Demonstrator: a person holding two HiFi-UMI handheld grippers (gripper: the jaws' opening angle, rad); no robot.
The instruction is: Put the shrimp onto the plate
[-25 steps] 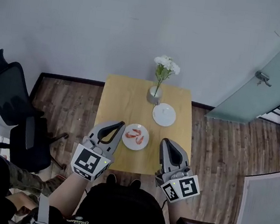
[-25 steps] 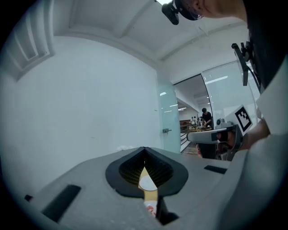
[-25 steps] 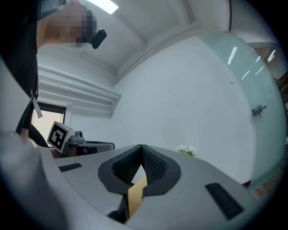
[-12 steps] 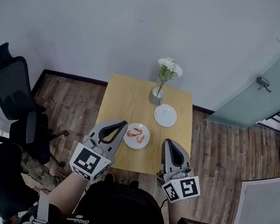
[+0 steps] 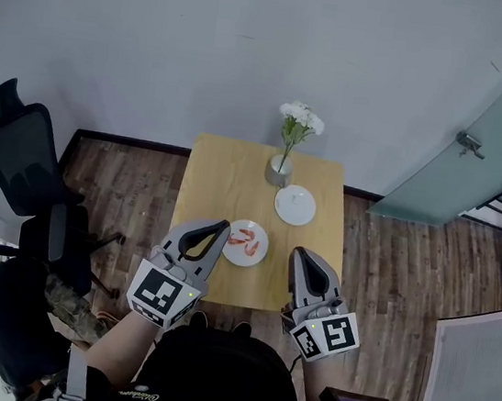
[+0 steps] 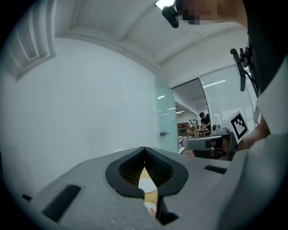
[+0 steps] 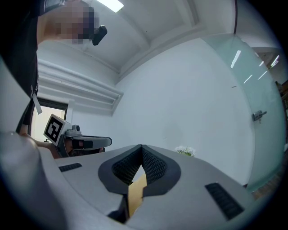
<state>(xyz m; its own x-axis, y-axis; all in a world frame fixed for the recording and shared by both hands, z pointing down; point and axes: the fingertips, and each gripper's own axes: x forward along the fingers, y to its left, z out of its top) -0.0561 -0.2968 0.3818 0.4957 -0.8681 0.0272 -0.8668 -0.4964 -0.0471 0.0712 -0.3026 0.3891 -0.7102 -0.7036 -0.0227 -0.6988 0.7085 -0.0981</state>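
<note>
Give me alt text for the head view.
Seen from above: left tongs and right tongs, both shut and empty, hover at the near edge of a wooden table, flanking a plate of shrimp. Beyond: an empty plate and flower vase.

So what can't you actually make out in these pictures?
- Shrimp: head view, too small to count surely.
- White plate: left gripper view, the shut left gripper hides all but a sliver.
- Table: right gripper view, the shut right gripper leaves only a strip showing.
- Vase: head view, too small to see any water.

Red shrimp (image 5: 244, 238) — white plate (image 5: 253, 256) — tan table (image 5: 226, 182)
</note>
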